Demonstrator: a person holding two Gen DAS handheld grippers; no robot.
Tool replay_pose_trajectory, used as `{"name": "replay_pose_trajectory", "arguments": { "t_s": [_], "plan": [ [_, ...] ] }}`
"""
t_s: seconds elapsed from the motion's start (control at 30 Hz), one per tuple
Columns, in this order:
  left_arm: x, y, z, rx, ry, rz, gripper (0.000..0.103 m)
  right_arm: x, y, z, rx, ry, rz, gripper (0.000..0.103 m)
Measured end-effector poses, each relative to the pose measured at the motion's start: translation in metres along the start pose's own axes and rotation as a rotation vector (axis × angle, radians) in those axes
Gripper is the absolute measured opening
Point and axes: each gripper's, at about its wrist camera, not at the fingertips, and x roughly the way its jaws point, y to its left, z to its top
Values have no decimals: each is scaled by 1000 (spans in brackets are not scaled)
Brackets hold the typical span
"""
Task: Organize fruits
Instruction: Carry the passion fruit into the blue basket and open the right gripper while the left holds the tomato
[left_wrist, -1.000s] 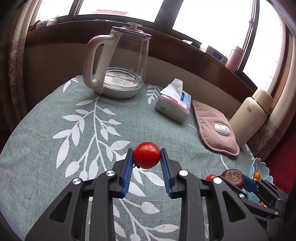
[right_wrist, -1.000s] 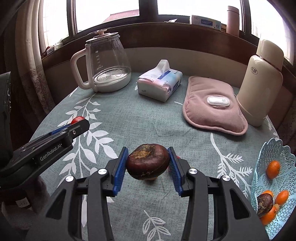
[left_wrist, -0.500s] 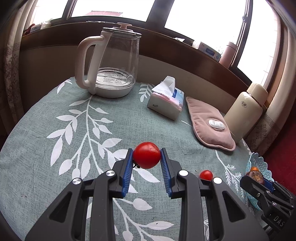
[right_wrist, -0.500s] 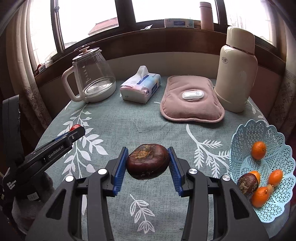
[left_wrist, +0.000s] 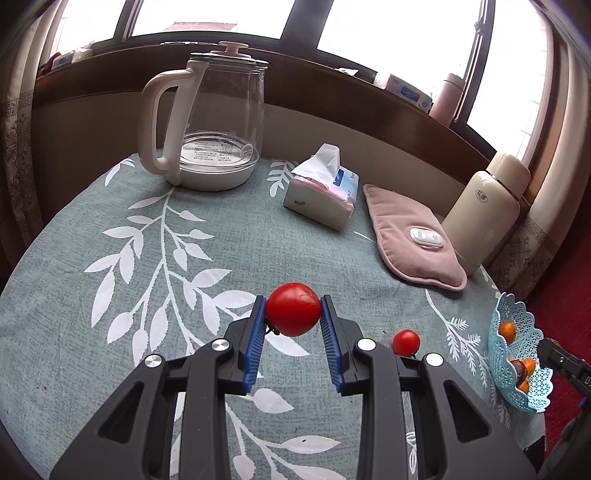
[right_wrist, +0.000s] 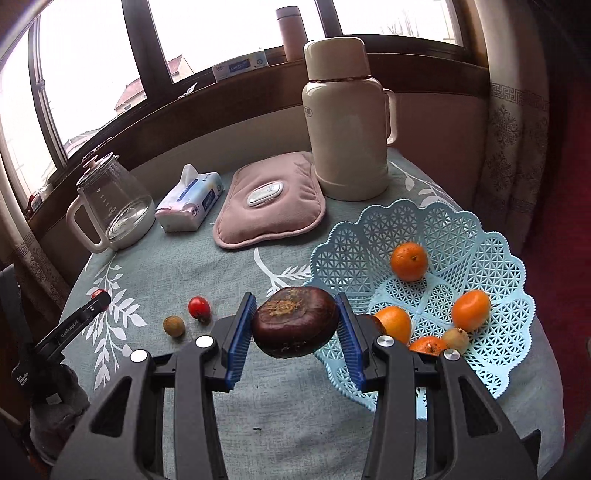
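Note:
My left gripper (left_wrist: 293, 310) is shut on a red tomato (left_wrist: 293, 308) and holds it above the tablecloth. My right gripper (right_wrist: 295, 321) is shut on a dark brown fruit (right_wrist: 295, 321), held just left of the light blue basket (right_wrist: 491, 254). The basket holds several orange fruits (right_wrist: 409, 261) and a small brownish fruit (right_wrist: 456, 339). A small red tomato (right_wrist: 199, 306) and a small brown round fruit (right_wrist: 174, 326) lie on the cloth. The small tomato also shows in the left wrist view (left_wrist: 406, 342), as does the basket (left_wrist: 496, 332). The left gripper appears at the left edge of the right wrist view (right_wrist: 98, 297).
At the back of the round table stand a glass kettle (left_wrist: 214, 125), a tissue pack (left_wrist: 323, 197), a pink heating pad (left_wrist: 413, 236) and a cream thermos (left_wrist: 487, 206). The basket sits near the table's right edge. A wooden sill and windows run behind.
My right gripper has swung right with the brown fruit and now hangs beside the basket. My left gripper has shifted slightly, still holding the tomato.

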Motion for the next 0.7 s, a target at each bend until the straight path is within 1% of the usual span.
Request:
{"name": "replay_pose_trajectory", "arguments": {
  "t_s": [0.2, 0.4, 0.47, 0.7],
  "plan": [
    [1, -3, -2, 10, 3, -1, 30, -3, -46, 7, 131, 3, -24, 45],
    [2, -4, -2, 18, 6, -2, 30, 10, -79, 18, 233, 39, -54, 45],
    [1, -4, -2, 17, 6, -2, 30, 16, -85, 19, 252, 54, -70, 45],
    [2, -3, -2, 14, 9, -2, 30, 33, -90, 17, 253, 84, -97, 45]
  ]
}}
